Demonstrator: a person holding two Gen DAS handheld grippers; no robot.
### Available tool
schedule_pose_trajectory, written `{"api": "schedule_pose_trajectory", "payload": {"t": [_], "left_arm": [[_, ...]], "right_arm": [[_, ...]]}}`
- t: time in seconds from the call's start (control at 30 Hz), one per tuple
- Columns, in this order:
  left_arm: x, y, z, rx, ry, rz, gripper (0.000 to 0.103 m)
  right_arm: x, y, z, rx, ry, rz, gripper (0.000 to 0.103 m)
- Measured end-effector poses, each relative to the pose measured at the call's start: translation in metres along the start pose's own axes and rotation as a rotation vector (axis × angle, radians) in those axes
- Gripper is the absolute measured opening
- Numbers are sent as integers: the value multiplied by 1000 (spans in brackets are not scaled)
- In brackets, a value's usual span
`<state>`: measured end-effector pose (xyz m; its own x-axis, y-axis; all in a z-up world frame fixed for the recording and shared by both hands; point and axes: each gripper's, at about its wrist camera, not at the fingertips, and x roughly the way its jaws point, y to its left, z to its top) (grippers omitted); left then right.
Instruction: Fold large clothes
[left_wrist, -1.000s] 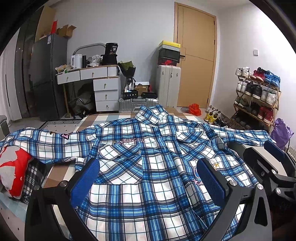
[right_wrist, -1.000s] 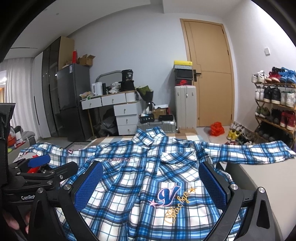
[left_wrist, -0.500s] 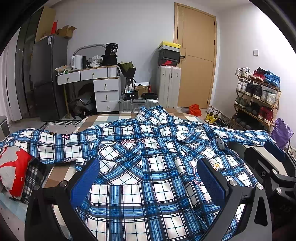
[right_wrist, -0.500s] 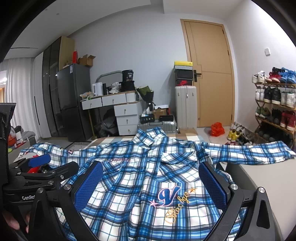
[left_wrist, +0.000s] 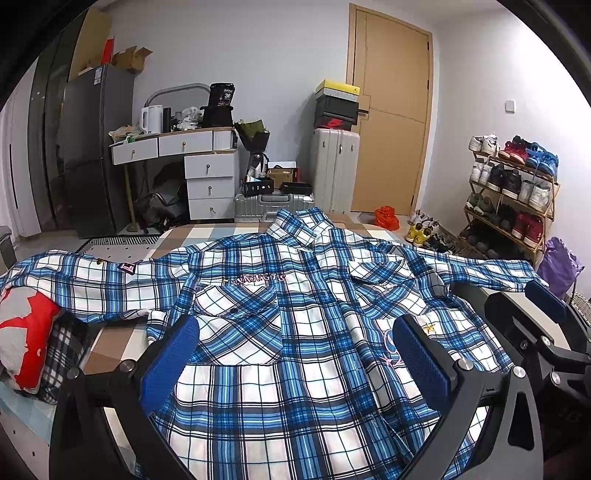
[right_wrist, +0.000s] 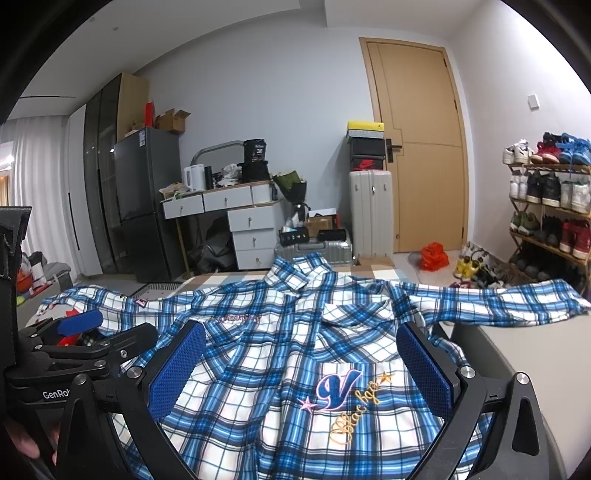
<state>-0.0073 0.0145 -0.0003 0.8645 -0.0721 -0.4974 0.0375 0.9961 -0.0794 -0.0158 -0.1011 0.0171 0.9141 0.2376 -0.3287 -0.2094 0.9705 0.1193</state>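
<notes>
Two spread-wide claws, left claw (left_wrist: 295, 350) and right claw (right_wrist: 301, 360), over one plaid shirt (left_wrist: 295, 314)

A blue, white and black plaid shirt (left_wrist: 295, 332) is seen spread flat, front side up, with the collar at the far end and the hem nearest. Both long sleeves are stretched outward to the left and right. Two flapped chest pockets are shown, with pink lettering stitched above the left one and an embroidered "V" with stars and gold script on the right.
</notes>
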Motion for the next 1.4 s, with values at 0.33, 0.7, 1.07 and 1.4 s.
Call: {"api": "schedule_pose_trajectory", "payload": {"t": [0.33, 0.7, 1.07, 1.4], "left_arm": [[1, 0, -2, -4, 7, 5, 102], [1, -2, -2, 5, 14, 7, 102], [8, -12, -7, 46, 59, -21, 102], [28, -26, -16, 123, 109, -3, 102]], "right_arm": [[0, -2, 0, 13, 1, -3, 103], [1, -16, 3, 92, 9, 13, 103], [-2, -228, 34, 473, 32, -286, 103], [23, -465, 9, 940, 248, -432, 103]]}}
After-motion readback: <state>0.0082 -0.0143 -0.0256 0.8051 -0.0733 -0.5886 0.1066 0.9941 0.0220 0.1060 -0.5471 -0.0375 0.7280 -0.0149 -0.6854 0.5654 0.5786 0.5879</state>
